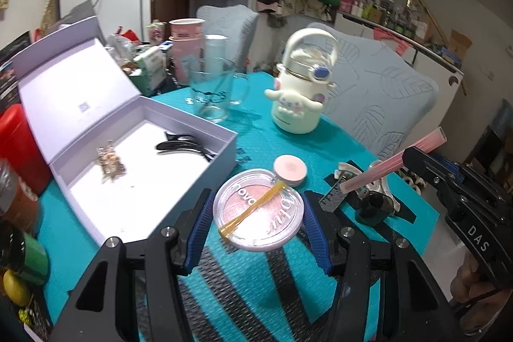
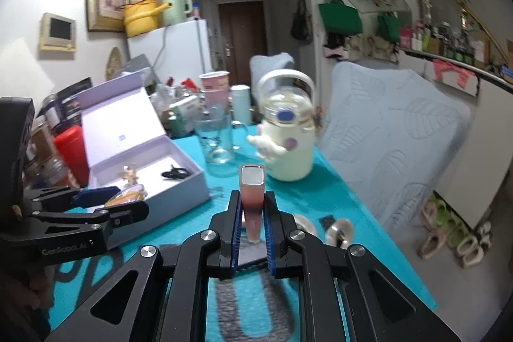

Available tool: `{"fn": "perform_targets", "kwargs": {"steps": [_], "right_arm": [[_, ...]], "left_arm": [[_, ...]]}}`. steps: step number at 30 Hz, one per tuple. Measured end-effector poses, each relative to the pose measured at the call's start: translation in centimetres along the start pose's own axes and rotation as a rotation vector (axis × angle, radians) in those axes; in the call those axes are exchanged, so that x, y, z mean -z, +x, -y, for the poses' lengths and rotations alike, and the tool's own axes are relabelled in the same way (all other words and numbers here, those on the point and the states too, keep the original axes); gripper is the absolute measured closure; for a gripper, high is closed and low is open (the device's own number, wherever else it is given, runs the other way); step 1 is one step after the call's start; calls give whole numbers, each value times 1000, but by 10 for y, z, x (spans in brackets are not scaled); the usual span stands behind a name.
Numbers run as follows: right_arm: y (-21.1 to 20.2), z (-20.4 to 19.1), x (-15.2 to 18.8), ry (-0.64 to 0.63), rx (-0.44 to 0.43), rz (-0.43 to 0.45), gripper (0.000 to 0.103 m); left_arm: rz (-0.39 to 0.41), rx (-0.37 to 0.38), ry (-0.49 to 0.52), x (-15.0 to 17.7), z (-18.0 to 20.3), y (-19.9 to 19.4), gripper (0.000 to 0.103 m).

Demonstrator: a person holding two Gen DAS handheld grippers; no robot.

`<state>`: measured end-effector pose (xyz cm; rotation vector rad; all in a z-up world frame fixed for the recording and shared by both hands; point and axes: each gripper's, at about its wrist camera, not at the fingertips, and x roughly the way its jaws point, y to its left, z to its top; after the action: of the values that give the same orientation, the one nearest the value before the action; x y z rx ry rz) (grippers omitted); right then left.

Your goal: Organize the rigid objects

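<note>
My left gripper (image 1: 258, 197) is shut on a round clear compact (image 1: 256, 223) of pink powder with a yellow elastic band across its lid, held above the teal mat. Seen from the right wrist view, that left gripper (image 2: 131, 199) shows the compact (image 2: 126, 197) edge-on. My right gripper (image 2: 253, 197) is shut on a slim pink tube (image 2: 252, 181) with a silvery end, standing up between the pads. In the left wrist view the right gripper (image 1: 412, 156) holds the tube (image 1: 426, 140) at the right. An open lavender box (image 1: 205, 120) holds a black hair clip (image 1: 182, 146) and a gold ornament (image 1: 109, 164).
A small pink round case (image 1: 290, 167) and a dark pair of sunglasses (image 1: 373, 207) lie on the mat (image 1: 256, 130). Behind stand a glass mug (image 1: 211, 92) and a white character bottle (image 1: 298, 92). A red container (image 1: 19, 146) and jars crowd the left edge; padded chairs (image 1: 378, 85) flank the table.
</note>
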<state>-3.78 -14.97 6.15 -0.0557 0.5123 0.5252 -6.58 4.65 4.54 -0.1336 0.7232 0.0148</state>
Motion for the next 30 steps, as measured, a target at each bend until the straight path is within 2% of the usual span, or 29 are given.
{"fn": "perform_targets", "kwargs": {"steps": [8, 17, 30], "right_arm": [[1, -37, -4, -70, -90, -2, 90], [12, -69, -9, -118, -183, -18, 90], [51, -106, -30, -181, -247, -55, 90]], "left_arm": [[43, -63, -40, 7, -25, -27, 48], [53, -164, -87, 13, -56, -44, 48], [45, -213, -133, 0, -99, -36, 48]]}}
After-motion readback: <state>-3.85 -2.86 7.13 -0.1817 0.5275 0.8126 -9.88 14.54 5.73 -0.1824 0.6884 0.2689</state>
